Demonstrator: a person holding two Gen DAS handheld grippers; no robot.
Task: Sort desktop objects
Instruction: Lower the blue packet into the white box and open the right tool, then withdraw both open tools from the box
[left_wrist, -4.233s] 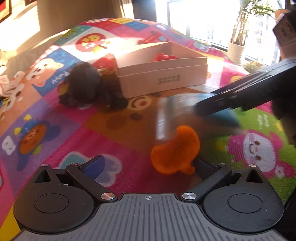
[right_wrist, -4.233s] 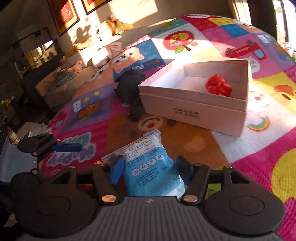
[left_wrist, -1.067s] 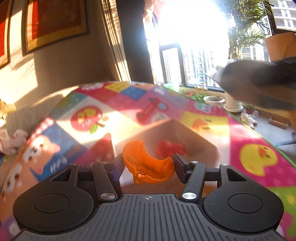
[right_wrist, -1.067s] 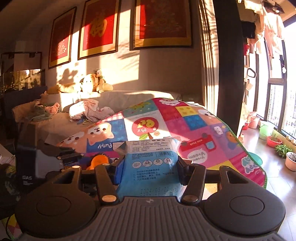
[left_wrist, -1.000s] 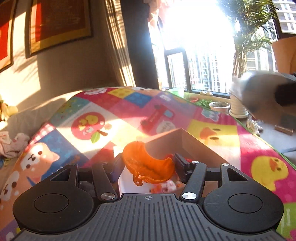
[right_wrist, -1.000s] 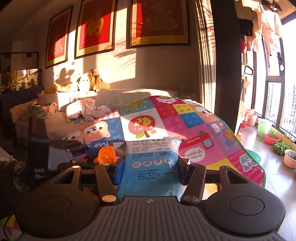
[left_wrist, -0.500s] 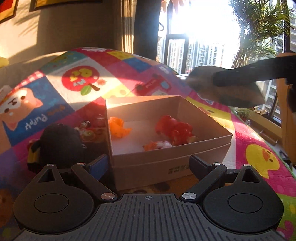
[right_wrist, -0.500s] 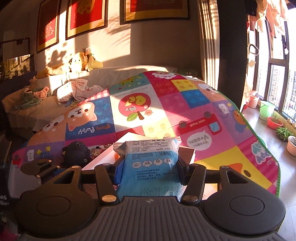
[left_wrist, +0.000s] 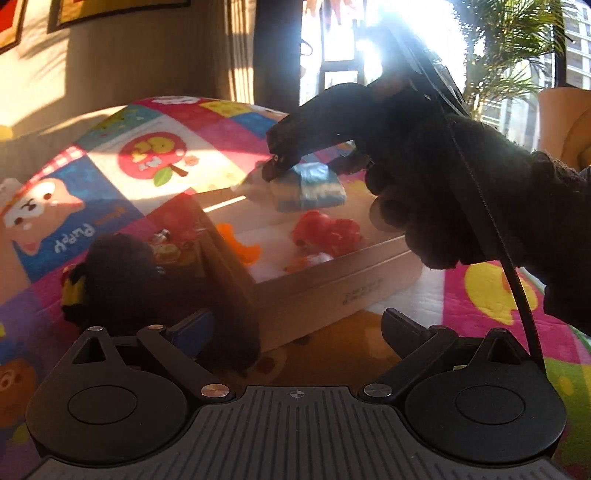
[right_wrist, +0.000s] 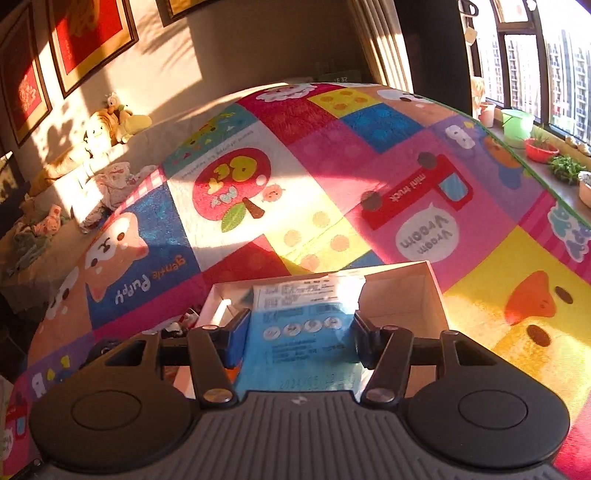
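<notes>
the left gripper (left_wrist: 291, 325) stands spread wide and empty before the white box (left_wrist: 332, 291). the right gripper (right_wrist: 297, 338), its jaws just easing apart, has the blue packet (right_wrist: 299, 343) between them over the box; its print is unreadable, while the mat (right_wrist: 424, 236) reads "vroom vroom" and "mini truck".

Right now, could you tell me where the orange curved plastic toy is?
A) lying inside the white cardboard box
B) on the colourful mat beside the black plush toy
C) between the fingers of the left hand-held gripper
A: the orange curved plastic toy lies inside the white cardboard box, beside a red toy.
</notes>
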